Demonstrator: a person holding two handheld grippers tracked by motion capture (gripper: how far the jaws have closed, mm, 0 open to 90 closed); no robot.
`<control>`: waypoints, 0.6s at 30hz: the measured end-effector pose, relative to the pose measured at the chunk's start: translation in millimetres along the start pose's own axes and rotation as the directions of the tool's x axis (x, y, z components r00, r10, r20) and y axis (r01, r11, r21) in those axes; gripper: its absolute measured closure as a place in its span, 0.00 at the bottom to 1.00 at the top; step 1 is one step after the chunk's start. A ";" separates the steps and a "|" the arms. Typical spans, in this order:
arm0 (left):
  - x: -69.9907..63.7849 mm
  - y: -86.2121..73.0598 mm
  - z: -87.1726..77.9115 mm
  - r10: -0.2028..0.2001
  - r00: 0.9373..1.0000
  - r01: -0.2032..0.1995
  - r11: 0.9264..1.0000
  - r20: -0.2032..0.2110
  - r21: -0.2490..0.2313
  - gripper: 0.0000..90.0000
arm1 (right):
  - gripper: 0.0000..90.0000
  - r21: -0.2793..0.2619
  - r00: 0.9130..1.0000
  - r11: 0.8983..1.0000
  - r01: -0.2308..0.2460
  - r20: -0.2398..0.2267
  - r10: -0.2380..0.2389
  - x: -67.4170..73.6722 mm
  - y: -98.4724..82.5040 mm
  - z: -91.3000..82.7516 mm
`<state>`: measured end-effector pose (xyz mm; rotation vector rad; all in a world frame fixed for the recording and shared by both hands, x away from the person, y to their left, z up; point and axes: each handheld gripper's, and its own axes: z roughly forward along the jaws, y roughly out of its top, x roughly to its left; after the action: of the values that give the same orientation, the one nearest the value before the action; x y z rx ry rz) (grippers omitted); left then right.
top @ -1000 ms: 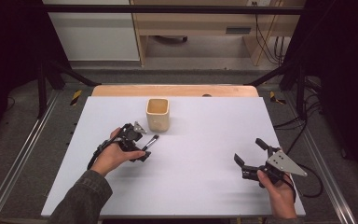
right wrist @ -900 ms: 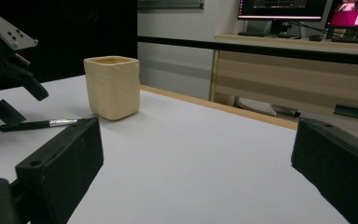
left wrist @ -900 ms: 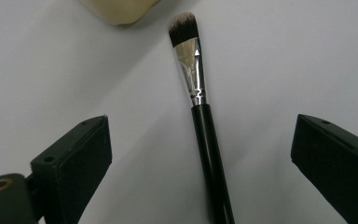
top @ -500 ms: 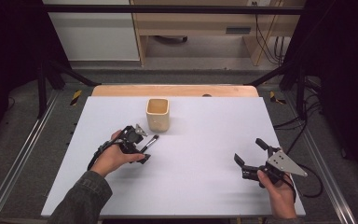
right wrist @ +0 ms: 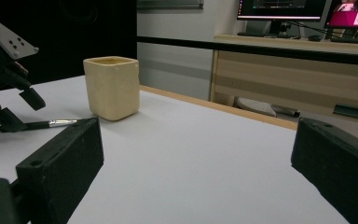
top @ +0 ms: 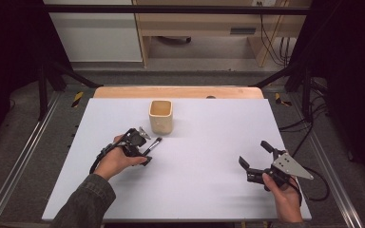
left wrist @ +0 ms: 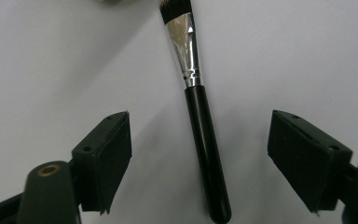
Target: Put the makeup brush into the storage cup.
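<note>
Left gripper view: the left gripper (left wrist: 200, 158) has just been closing its jaws around the brush (left wrist: 205, 140), not yet pinching its handle; bristles point toward twelve o'clock, toward the cup (top: 161, 116). A pickup looks imminent. The right gripper (top: 255, 156) gapes, idle.

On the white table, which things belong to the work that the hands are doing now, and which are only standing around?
In the work:
- makeup brush, lying flat between the left gripper jaws, which have just been closing and are not yet touching it
- cream cup, beside the brush tip

Standing around:
- right gripper, open and holding nothing
- monitors behind the table
</note>
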<state>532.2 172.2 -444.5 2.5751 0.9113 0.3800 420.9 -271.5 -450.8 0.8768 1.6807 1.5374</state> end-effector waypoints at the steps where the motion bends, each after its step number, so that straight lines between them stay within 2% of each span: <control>1: 0.1 0.0 0.1 0.001 1.000 -0.001 1.000 -0.001 0.002 0.28 | 0.03 0.000 1.000 1.000 0.000 0.000 0.000 0.0 0.0 0.0; 8: 1.7 -0.1 0.1 0.003 1.000 -0.002 1.000 -0.023 0.004 0.40 | 0.03 0.000 1.000 1.000 0.002 0.000 -0.002 -0.2 -0.1 0.2; 18: -0.6 0.9 0.5 0.001 1.000 0.000 1.000 -0.003 0.020 0.55 | 0.03 0.002 1.000 1.000 0.002 0.000 -0.002 0.3 -0.2 0.5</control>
<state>532.4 171.0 -444.6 2.5936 0.9199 0.3765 421.1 -271.0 -451.0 0.8756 1.6828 1.5346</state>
